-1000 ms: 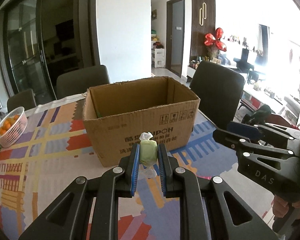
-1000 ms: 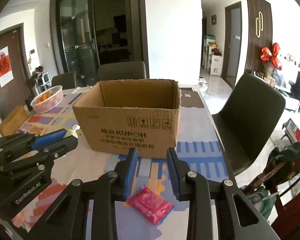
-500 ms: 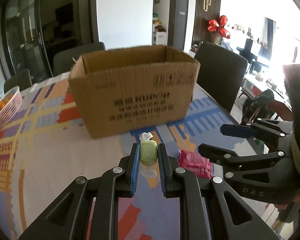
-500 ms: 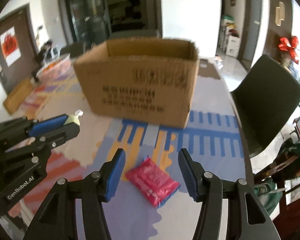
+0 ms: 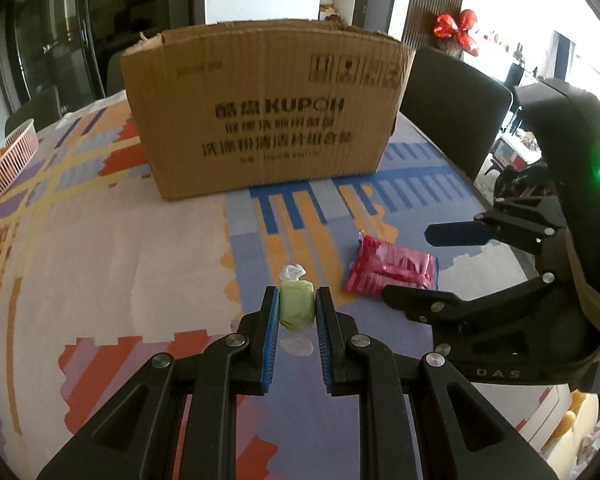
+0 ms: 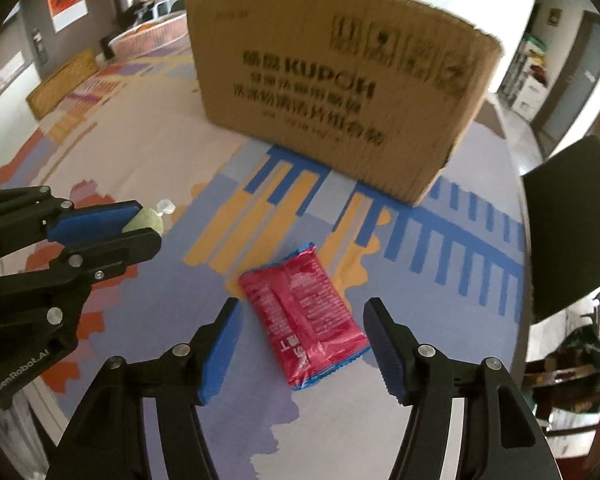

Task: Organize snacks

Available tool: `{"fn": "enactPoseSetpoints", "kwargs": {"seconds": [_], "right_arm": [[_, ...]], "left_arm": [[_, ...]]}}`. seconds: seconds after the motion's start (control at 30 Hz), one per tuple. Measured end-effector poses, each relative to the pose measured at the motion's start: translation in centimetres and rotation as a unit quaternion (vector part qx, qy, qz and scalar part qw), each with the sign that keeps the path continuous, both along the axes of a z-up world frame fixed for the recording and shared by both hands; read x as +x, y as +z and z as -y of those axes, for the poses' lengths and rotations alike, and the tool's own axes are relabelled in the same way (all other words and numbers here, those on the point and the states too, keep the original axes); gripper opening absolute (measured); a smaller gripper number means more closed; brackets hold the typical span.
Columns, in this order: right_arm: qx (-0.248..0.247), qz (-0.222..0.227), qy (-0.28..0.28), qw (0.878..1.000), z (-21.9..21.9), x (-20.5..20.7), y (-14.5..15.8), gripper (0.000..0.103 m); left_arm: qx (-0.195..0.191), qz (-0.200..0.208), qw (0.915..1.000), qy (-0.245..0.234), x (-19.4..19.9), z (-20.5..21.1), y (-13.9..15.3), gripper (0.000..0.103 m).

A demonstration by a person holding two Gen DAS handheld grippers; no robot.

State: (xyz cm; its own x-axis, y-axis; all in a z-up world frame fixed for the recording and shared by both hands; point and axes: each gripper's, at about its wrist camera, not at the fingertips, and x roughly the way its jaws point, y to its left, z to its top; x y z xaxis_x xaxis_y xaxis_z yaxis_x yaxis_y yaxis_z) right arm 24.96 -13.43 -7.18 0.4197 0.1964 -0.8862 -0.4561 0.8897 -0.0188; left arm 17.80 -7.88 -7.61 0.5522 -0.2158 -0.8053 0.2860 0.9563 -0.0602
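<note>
We see our left gripper (image 5: 297, 309) clamped on a small green wrapped candy (image 5: 296, 306), its blue pads pressing both sides and the twisted clear ends of the wrapper sticking out above and below. The candy is held just above the counter (image 5: 112, 248), which is covered with a colourful patterned cloth.

Our right gripper (image 6: 300, 354) has just been opening, and its fingers now stand apart on either side of a pink snack packet (image 6: 302, 320). The packet lies flat on the counter between the fingers, and neither pad touches it. In the left wrist view the same packet (image 5: 390, 270) lies to the right of the candy, with the right gripper (image 5: 412, 264) reaching over it.

Behind both stands a brown cardboard box (image 5: 266, 114) with dark printed lettering on its near side; from this low angle we cannot see inside. A pink basket (image 5: 8, 168) sits at the far left edge of the counter, and a dark chair (image 5: 454, 104) stands beyond the box on the right.
</note>
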Motion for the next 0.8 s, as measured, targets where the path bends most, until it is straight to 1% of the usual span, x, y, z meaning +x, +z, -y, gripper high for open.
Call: {"fn": "enactPoseSetpoints", "kwargs": {"seconds": [0.1,0.23,0.33,0.43,0.5,0.53,0.57,0.67,0.8], "right_arm": [[-0.001,-0.018,0.020,1.000,-0.3,0.5,-0.8,0.063],[-0.013,-0.031,0.028,0.999,-0.6,1.2,-1.8,0.063],[-0.015,-0.036,0.025,0.999,-0.5,1.8,-2.4,0.063],[0.000,-0.044,0.015,0.999,-0.2,2.3,-2.9,0.063],[0.009,-0.041,0.008,0.999,-0.1,2.4,-3.0,0.063],[0.010,-0.040,0.006,0.999,0.1,2.3,-3.0,0.061],[0.011,-0.037,0.004,0.999,0.1,2.3,-3.0,0.055],[0.014,-0.031,-0.008,0.999,0.3,2.1,-2.9,0.045],[0.025,-0.029,-0.026,0.999,0.6,1.9,-2.5,0.043]], "left_arm": [[0.002,-0.006,1.0000,0.000,0.1,0.1,-0.4,0.019],[0.007,-0.014,0.9999,0.004,0.5,0.1,-1.1,0.019],[0.009,-0.018,0.9998,0.007,0.8,0.0,-1.5,0.019],[0.010,-0.021,0.9997,0.008,1.1,-0.1,-1.7,0.019],[0.009,-0.024,0.9996,0.009,1.2,0.0,-1.8,0.019],[0.009,-0.025,0.9996,0.010,1.3,-0.1,-1.9,0.019],[0.009,-0.025,0.9996,0.011,1.3,-0.1,-1.9,0.019],[0.007,-0.024,0.9996,0.013,1.3,-0.2,-1.9,0.019],[0.004,-0.020,0.9997,0.012,1.3,-0.3,-1.7,0.019]]}}
